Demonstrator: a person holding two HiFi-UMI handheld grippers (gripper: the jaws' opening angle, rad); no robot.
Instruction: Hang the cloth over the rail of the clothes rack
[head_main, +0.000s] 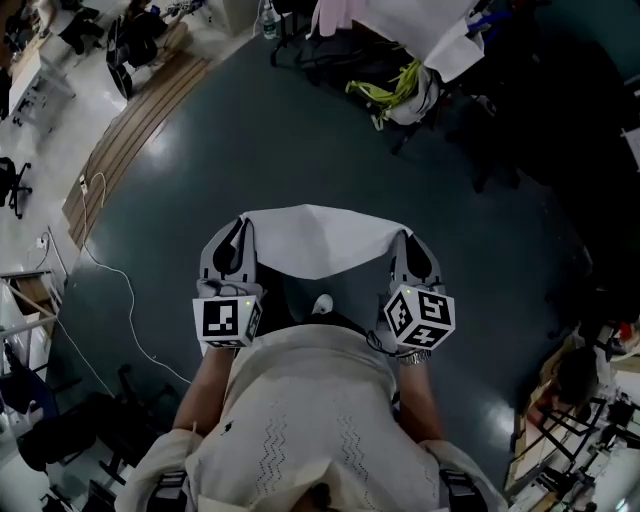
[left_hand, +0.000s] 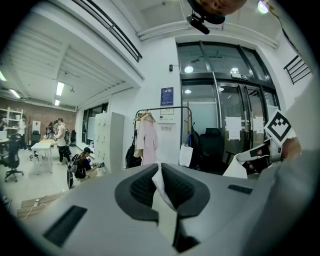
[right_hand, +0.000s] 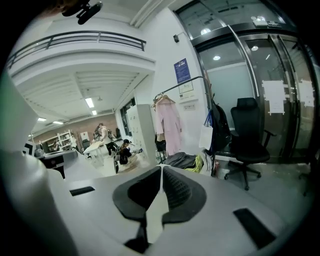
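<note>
A white cloth is stretched flat between my two grippers in front of the person, above the dark floor. My left gripper is shut on its left corner, and a fold of the cloth shows pinched between the black pads. My right gripper is shut on the right corner, where a thin strip of cloth runs between its pads. The clothes rack stands ahead by the white wall, with a pink garment hanging on its black rail. In the right gripper view the rack is at centre.
A black office chair stands right of the rack before glass doors. Bags and clothes lie on the floor near its foot. People sit and stand at desks on the far left. A white cable trails over the floor at the left.
</note>
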